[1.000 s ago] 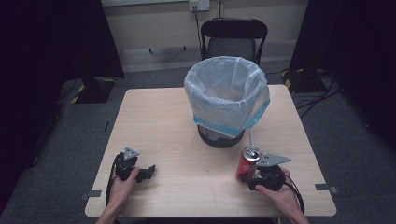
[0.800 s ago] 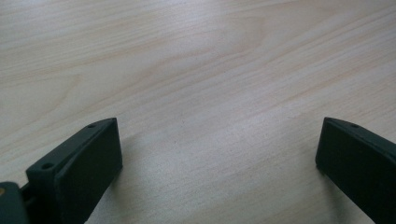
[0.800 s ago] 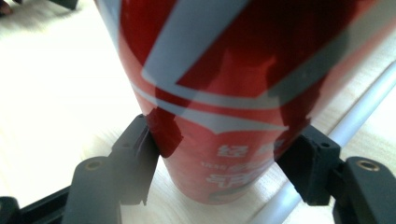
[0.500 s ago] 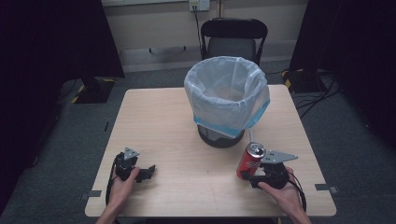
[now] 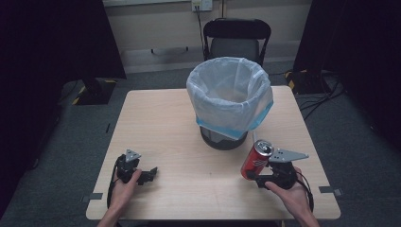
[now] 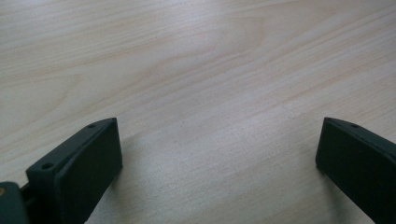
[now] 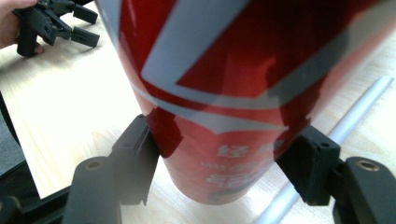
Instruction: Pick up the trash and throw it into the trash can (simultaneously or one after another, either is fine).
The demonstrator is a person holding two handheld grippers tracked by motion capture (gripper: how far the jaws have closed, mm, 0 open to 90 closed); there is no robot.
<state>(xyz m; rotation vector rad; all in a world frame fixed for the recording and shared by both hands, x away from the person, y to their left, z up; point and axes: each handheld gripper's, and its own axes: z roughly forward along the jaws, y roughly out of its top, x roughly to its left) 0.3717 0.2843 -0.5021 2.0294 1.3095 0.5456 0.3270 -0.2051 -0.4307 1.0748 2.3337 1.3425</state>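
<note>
A red drink can (image 5: pixel 257 158) with white lettering is held a little above the table near its front right, leaning slightly left. My right gripper (image 5: pixel 251 174) is shut on its lower part. In the right gripper view the two black jaws press the can (image 7: pixel 224 93) from either side, and my right gripper (image 7: pixel 224 186) holds it off the wood. My left gripper (image 5: pixel 150 174) rests on the table at the front left in a hand. Its jaws stand wide apart over bare wood, so my left gripper (image 6: pixel 219 158) is open with nothing between them.
A dark bin lined with a pale blue-rimmed bag (image 5: pixel 230 94) stands on the light wooden table (image 5: pixel 156 123), behind and left of the can. A black chair (image 5: pixel 236 40) sits beyond the far edge. Cables lie on the floor at right.
My right gripper has risen with the can, which now hangs higher and tilts a little. The left gripper has stayed put.
</note>
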